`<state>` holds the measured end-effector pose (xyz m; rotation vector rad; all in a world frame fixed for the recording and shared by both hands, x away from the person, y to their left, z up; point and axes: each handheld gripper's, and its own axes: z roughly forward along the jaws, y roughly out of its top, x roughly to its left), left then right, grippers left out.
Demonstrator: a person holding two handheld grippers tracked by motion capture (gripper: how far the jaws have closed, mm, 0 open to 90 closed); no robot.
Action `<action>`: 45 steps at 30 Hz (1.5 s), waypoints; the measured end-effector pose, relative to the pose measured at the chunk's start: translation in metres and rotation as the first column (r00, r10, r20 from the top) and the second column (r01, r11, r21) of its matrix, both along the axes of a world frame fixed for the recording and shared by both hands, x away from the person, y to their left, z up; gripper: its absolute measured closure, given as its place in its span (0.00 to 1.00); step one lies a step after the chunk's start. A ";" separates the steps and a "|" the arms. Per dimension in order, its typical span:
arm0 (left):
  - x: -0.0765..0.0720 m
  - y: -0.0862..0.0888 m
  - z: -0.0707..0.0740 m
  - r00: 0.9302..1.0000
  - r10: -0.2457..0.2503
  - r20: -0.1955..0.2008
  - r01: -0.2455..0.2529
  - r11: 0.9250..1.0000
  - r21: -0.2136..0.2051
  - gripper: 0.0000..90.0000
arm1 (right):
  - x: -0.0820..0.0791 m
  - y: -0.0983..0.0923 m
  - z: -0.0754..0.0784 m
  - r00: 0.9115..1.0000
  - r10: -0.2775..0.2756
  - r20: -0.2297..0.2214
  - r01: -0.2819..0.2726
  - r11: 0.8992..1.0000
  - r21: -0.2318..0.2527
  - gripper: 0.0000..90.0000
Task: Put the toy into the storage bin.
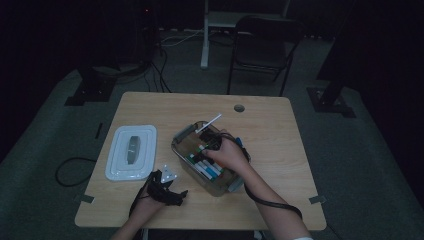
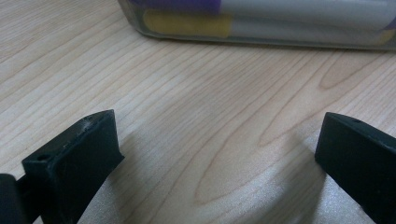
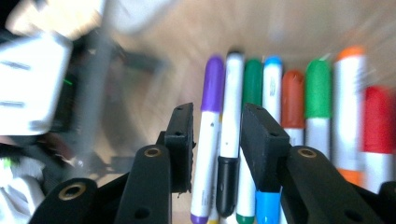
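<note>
A clear plastic box (image 1: 181,138) stands mid-table with a row of coloured markers (image 1: 206,164) lying in it. My right gripper (image 1: 212,143) reaches down into the box. In the right gripper view its jaws (image 3: 217,126) stand a little apart over a purple-capped marker (image 3: 212,84) and a white marker with a black end (image 3: 232,93); I see no pad pressing on either. My left gripper (image 1: 172,192) rests on the table near the front edge, open wide (image 2: 219,140) with only bare wood between its jaws, facing the box wall (image 2: 261,39).
The box's white lid (image 1: 131,151) lies flat to the left of the box. A white stick-like marker (image 1: 210,122) pokes up from the box's far end. A cable hole (image 1: 239,108) sits near the table's back edge. A chair (image 1: 262,45) stands beyond the table.
</note>
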<state>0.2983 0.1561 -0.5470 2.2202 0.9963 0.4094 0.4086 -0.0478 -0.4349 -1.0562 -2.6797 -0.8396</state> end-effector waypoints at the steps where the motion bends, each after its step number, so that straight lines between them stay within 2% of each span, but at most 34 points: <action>1: 0.000 0.000 0.000 1.000 0.000 0.000 0.000 1.000 0.000 0.01 | -0.001 -0.007 0.007 1.000 -0.007 0.018 0.006 1.000 0.017 0.69; 2: 0.000 0.000 0.000 1.000 0.000 0.000 0.000 1.000 0.000 0.01 | -0.001 -0.007 0.007 1.000 -0.007 0.018 0.006 1.000 0.017 0.69; 3: 0.000 0.000 0.000 1.000 -0.001 -0.001 0.001 1.000 0.001 0.01 | -0.002 -0.024 0.021 0.998 -0.035 0.060 0.031 0.998 0.058 0.69; 5: 0.000 0.000 0.000 1.000 0.000 0.000 0.000 1.000 0.000 0.01 | -0.002 -0.042 0.033 0.994 -0.068 0.081 0.061 0.995 0.084 0.68; 6: 0.000 0.000 0.000 1.000 0.000 0.000 0.000 1.000 0.000 0.01 | -0.002 -0.042 0.033 0.994 -0.068 0.081 0.061 0.995 0.084 0.68; 7: 0.000 0.000 0.000 1.000 0.000 0.000 0.000 1.000 0.000 0.01 | -0.001 -0.062 0.042 0.988 -0.107 0.114 0.096 0.990 0.100 0.66; 8: 0.000 0.000 0.000 1.000 0.000 0.000 0.000 1.000 0.000 0.01 | -0.001 -0.062 0.042 0.988 -0.107 0.114 0.096 0.990 0.100 0.66; 9: 0.000 0.000 0.000 1.000 0.001 0.000 -0.001 1.000 -0.001 0.01 | 0.002 -0.083 0.049 0.977 -0.149 0.151 0.133 0.985 0.107 0.65; 10: 0.000 0.000 0.000 1.000 0.001 0.000 -0.001 1.000 -0.001 0.01 | 0.002 -0.083 0.049 0.977 -0.149 0.151 0.133 0.985 0.107 0.65; 11: 0.000 0.000 0.000 1.000 0.000 0.000 0.000 1.000 -0.001 0.01 | 0.005 -0.104 0.052 0.967 -0.192 0.168 0.176 0.979 0.105 0.65; 12: 0.000 0.000 0.000 1.000 0.000 0.000 0.000 1.000 -0.001 0.01 | 0.005 -0.104 0.052 0.967 -0.192 0.168 0.176 0.979 0.105 0.65; 13: 0.000 0.000 0.000 1.000 0.001 0.001 -0.001 1.000 -0.001 0.01 | 0.009 -0.124 0.051 0.954 -0.247 0.170 0.228 0.966 0.121 0.64; 14: 0.000 0.000 0.000 1.000 0.001 0.001 -0.001 1.000 -0.001 0.01 | 0.009 -0.124 0.051 0.954 -0.247 0.170 0.228 0.966 0.121 0.64; 15: 0.000 0.000 0.000 1.000 0.001 0.001 -0.001 1.000 -0.001 0.01 | 0.014 -0.141 0.045 0.940 -0.293 0.172 0.279 0.955 0.103 0.64; 16: 0.000 0.000 0.000 1.000 0.001 0.001 -0.001 1.000 -0.001 0.01 | 0.017 -0.148 0.040 0.934 -0.318 0.166 0.304 0.947 0.100 0.64; 18: 0.000 0.000 0.000 1.000 0.001 0.001 -0.001 1.000 -0.001 0.01 | 0.020 -0.155 0.035 0.931 -0.332 0.151 0.321 0.943 0.091 0.63; 20: 0.000 0.000 0.000 1.000 -0.001 -0.001 0.001 1.000 0.001 0.01 | 0.029 -0.170 0.012 0.923 -0.368 0.114 0.360 0.929 0.089 0.61; 21: 0.000 0.000 0.000 1.000 -0.001 -0.001 0.001 1.000 0.001 0.01 | 0.032 -0.172 0.003 0.917 -0.383 0.110 0.376 0.923 0.082 0.61; 22: 0.000 0.000 0.000 1.000 -0.001 -0.001 0.001 1.000 0.001 0.01 | 0.032 -0.172 0.003 0.917 -0.383 0.110 0.376 0.923 0.082 0.61; 23: 0.000 0.000 0.000 1.000 -0.001 -0.001 0.001 1.000 0.001 0.01 | 0.036 -0.174 -0.015 0.913 -0.395 0.102 0.392 0.919 0.044 0.61; 24: 0.000 0.000 0.000 1.000 -0.001 -0.001 0.001 1.000 0.001 0.01 | 0.038 -0.173 -0.024 0.911 -0.401 0.095 0.400 0.916 0.027 0.61; 25: 0.000 0.000 0.000 1.000 -0.001 -0.001 0.001 1.000 0.001 0.01 | 0.040 -0.172 -0.033 0.911 -0.402 0.089 0.402 0.915 0.019 0.61; 26: 0.000 0.000 0.000 1.000 -0.001 -0.001 0.001 1.000 0.001 0.01 | 0.040 -0.172 -0.033 0.911 -0.402 0.089 0.402 0.915 0.019 0.61; 27: 0.000 0.000 0.000 1.000 -0.001 -0.001 0.001 1.000 0.001 0.01 | 0.043 -0.169 -0.048 0.911 -0.405 0.076 0.406 0.914 -0.004 0.60; 28: 0.000 0.000 0.000 1.000 -0.001 -0.001 0.001 1.000 0.001 0.01 | 0.043 -0.169 -0.048 0.911 -0.405 0.076 0.406 0.914 -0.004 0.60; 29: 0.000 0.000 0.000 1.000 -0.001 -0.001 0.001 1.000 0.000 0.01 | 0.047 -0.165 -0.060 0.909 -0.410 0.076 0.412 0.911 -0.025 0.60; 30: 0.000 0.000 0.000 1.000 -0.001 -0.001 0.001 1.000 0.000 0.01 | 0.047 -0.165 -0.060 0.909 -0.410 0.076 0.412 0.911 -0.025 0.60; 31: 0.000 0.000 0.000 1.000 -0.001 -0.001 0.001 1.000 0.000 0.01 | 0.050 -0.162 -0.069 0.910 -0.410 0.063 0.413 0.910 -0.035 0.60; 38: 0.000 0.000 0.000 1.000 -0.001 -0.001 0.001 1.000 0.000 0.01 | 0.054 -0.154 -0.080 0.912 -0.400 0.086 0.407 0.908 -0.095 0.61; 39: 0.000 0.000 0.000 1.000 -0.001 -0.001 0.001 1.000 0.001 0.01 | 0.054 -0.153 -0.080 0.910 -0.404 0.098 0.413 0.905 -0.107 0.67; 40: 0.000 0.000 0.000 1.000 -0.001 -0.001 0.001 1.000 0.000 0.01 | 0.054 -0.153 -0.080 0.910 -0.404 0.098 0.413 0.905 -0.107 0.67; 41: 0.000 0.000 0.000 1.000 -0.001 -0.001 0.001 1.000 0.001 0.01 | 0.053 -0.152 -0.079 0.908 -0.407 0.101 0.418 0.899 -0.133 0.81; 44: 0.000 0.000 0.000 1.000 -0.001 -0.001 0.001 1.000 0.000 0.01 | 0.052 -0.151 -0.079 0.905 -0.410 0.115 0.424 0.892 -0.153 0.85; 45: 0.000 0.000 0.000 1.000 -0.001 -0.001 0.001 1.000 0.000 0.01 | 0.053 -0.153 -0.078 0.897 -0.432 0.096 0.442 0.884 -0.152 0.85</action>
